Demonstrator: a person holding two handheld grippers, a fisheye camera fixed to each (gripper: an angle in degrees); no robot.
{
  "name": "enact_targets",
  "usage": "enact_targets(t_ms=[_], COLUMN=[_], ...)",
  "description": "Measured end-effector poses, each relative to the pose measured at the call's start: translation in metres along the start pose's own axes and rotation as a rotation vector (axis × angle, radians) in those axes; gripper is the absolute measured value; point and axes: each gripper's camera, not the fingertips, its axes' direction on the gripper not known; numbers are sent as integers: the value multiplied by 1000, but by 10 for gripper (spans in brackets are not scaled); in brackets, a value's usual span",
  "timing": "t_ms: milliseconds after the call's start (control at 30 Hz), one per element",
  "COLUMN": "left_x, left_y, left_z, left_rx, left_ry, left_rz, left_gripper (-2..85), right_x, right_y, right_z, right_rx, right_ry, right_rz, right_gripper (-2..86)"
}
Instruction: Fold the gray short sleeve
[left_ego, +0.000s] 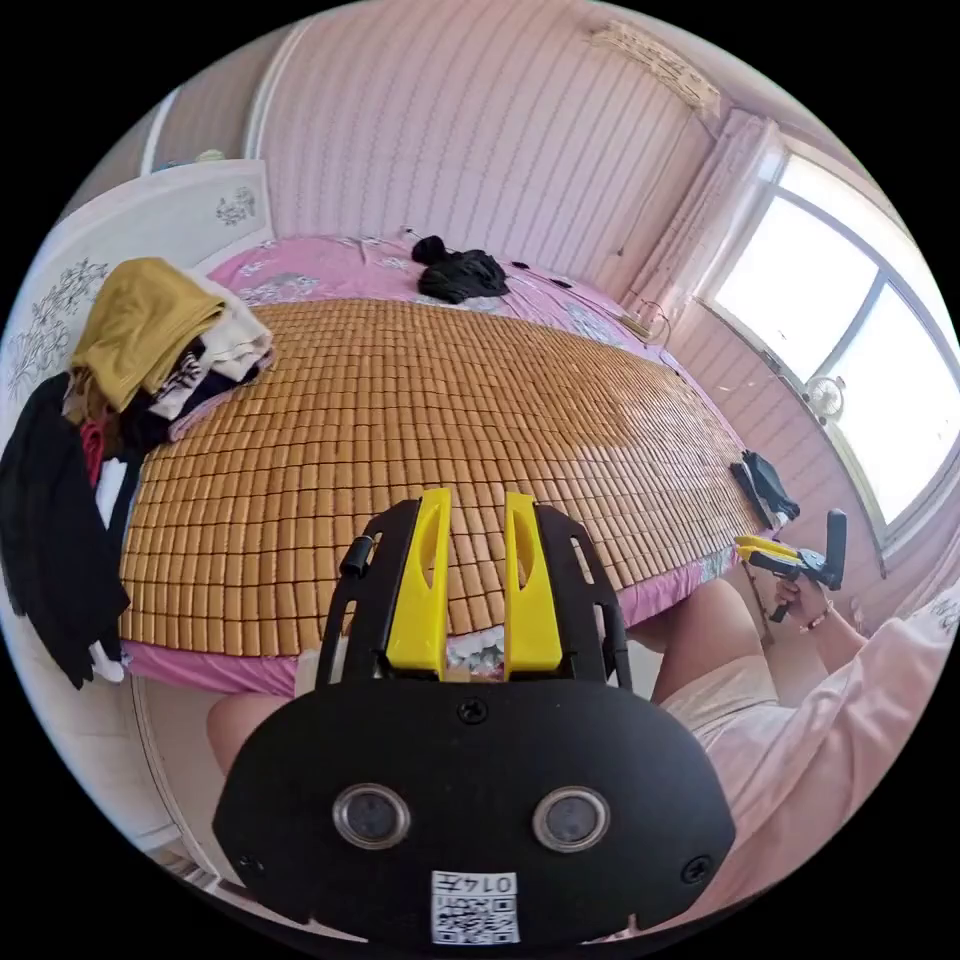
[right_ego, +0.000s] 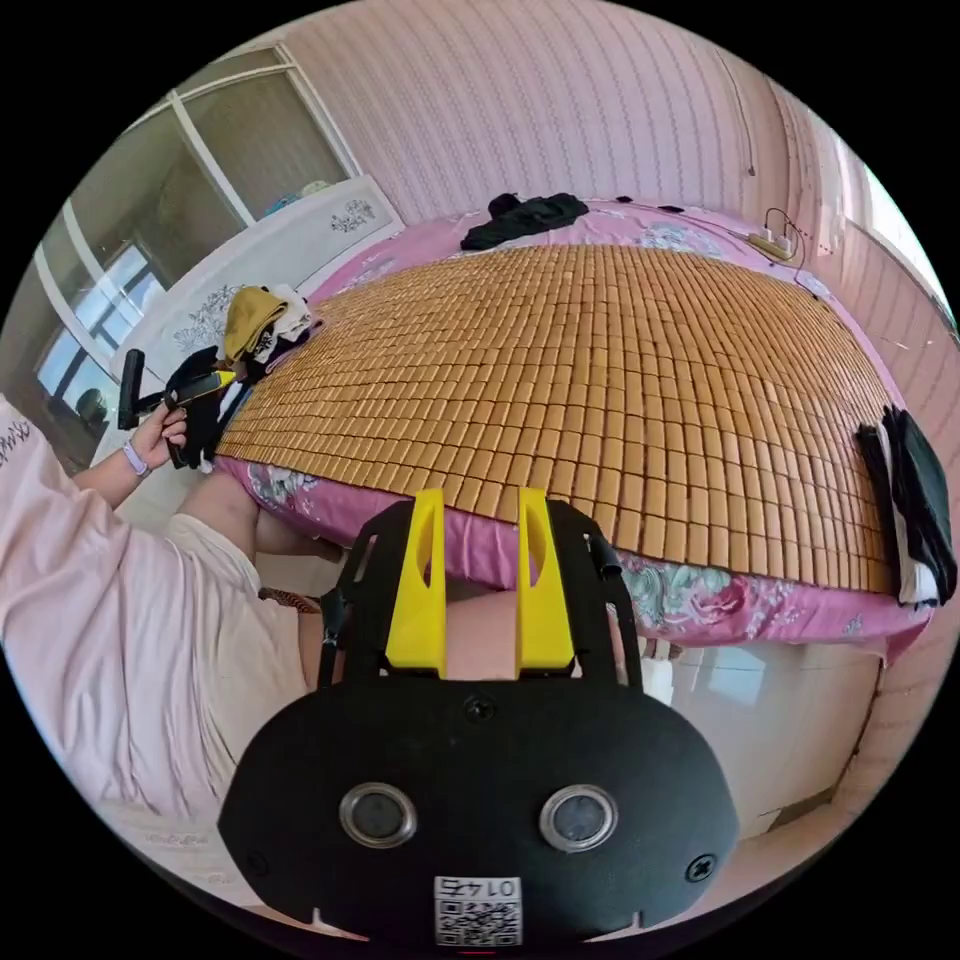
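While both grippers hang off the edge of the bed, neither has hold of anything. Nearest in the left gripper view, the left gripper has its yellow jaws parted by a narrow gap with nothing between them, its tips over the near rim of the bamboo mat. In the right gripper view, the right gripper is likewise slightly open and empty, held above the person's knee and the pink floral sheet. The person's pink sleeve lies beside it. Farther along the mat's near right edge rests a small folded stack of dark clothes. At the opposite corner, against the white headboard, sits a heap of unfolded clothes topped by a mustard-yellow garment, with black cloth hanging over the side. At the far end of the bed lies a black bundle. Which piece is the gray short sleeve I cannot tell; nothing gray lies spread on the mat. Beyond stands the striped pink wall and a bright window.
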Motion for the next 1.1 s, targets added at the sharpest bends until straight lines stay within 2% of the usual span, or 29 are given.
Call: enact_targets(t_ms=[167, 333, 533, 633, 900, 1000, 1100], left_x=[-89, -147, -195, -227, -305, -320, -320], left_y=[71, 130, 147, 141, 115, 111, 105], left_z=[-113, -171, -217, -246, -289, -291, -293], left_rx=[154, 184, 239, 272, 231, 213, 201], left_ry=[-225, -382, -549, -624, -704, -645, -638], left_rz=[-210, -375, -405, -415, -387, -415, -392], left_gripper=[87, 88, 99, 103, 117, 84, 60], right_x=[-127, -278, -413, -471, -656, -710, -735], right_y=[-107, -201, -294, -331, -375, -380, -386], right_z=[77, 142, 189, 201, 250, 286, 332], right_rx=[-98, -176, -235, -199, -121, -145, -292], right_ry=[-244, -423, -572, -586, -384, -267, -32], right_rz=[-379, -693, -782, -810, -1209, -1219, -1148], right_gripper=[110, 112, 114, 114, 115, 115, 104])
